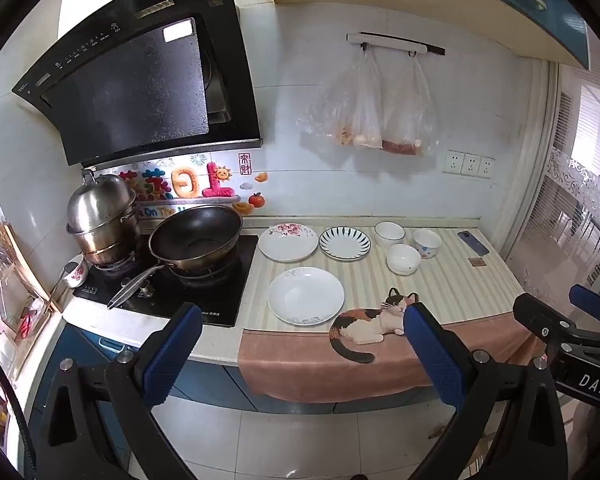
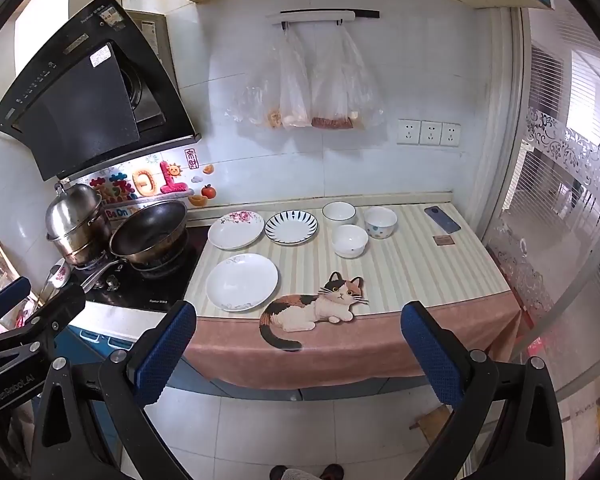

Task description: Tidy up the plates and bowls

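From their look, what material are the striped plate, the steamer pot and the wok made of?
Striped plate: likely glazed ceramic, glossy white with dark painted rays. Steamer pot: probably stainless steel, silvery and mirror-like, browned near its base. Wok: dark metal, matte black inside; the exact metal is unclear.

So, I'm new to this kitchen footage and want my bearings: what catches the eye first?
Probably the calico cat picture on the striped mat's front edge. Behind it lie three plates, the plain white plate nearest, and three bowls clustered around the white bowl. At far left, a black wok sits on the stove under a big range hood.
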`<state>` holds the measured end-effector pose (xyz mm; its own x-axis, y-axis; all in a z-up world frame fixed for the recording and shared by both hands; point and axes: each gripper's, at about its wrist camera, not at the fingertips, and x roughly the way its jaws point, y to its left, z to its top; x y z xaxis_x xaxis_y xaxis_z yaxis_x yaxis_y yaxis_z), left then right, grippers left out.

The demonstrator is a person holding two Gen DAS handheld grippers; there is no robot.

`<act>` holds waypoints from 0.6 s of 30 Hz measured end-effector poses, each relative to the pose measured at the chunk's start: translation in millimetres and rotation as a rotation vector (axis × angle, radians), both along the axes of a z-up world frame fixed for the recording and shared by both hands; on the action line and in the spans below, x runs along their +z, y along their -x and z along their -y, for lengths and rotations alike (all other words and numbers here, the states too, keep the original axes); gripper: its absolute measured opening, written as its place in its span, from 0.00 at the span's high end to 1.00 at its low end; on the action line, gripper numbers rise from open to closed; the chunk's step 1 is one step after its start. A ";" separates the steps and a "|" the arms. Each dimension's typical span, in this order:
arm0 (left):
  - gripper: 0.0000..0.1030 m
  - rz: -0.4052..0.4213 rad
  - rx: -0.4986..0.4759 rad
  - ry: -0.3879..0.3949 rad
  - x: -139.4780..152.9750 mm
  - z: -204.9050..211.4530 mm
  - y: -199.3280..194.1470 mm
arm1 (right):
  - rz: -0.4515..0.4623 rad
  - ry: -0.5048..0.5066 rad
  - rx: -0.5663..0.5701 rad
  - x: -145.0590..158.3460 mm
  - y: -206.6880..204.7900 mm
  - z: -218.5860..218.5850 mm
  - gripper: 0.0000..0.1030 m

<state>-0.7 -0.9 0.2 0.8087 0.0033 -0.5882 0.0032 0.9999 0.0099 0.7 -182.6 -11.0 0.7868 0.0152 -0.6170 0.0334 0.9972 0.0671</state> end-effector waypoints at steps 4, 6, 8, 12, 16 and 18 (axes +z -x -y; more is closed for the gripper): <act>0.00 0.000 -0.003 0.000 0.6 0.8 1.5 | -0.014 -0.013 0.001 -3.8 -0.1 2.0 0.00; 0.00 -0.001 0.003 0.003 -0.2 -0.2 -0.1 | -0.016 -0.013 0.001 -4.9 -0.8 3.4 0.00; 0.00 0.000 0.002 0.004 -0.3 0.1 0.1 | -0.015 -0.011 0.000 -6.2 -0.7 3.3 0.00; 0.00 -0.001 0.003 0.002 0.1 -1.2 -2.0 | -0.021 -0.017 -0.001 -3.0 -0.4 4.8 0.00; 0.00 0.000 0.002 0.004 0.4 -1.4 -1.1 | -0.029 -0.020 -0.001 -5.1 -1.7 5.0 0.00; 0.00 0.002 0.004 0.003 0.1 -1.4 -1.3 | -0.028 -0.020 -0.002 -5.5 -1.6 5.4 0.00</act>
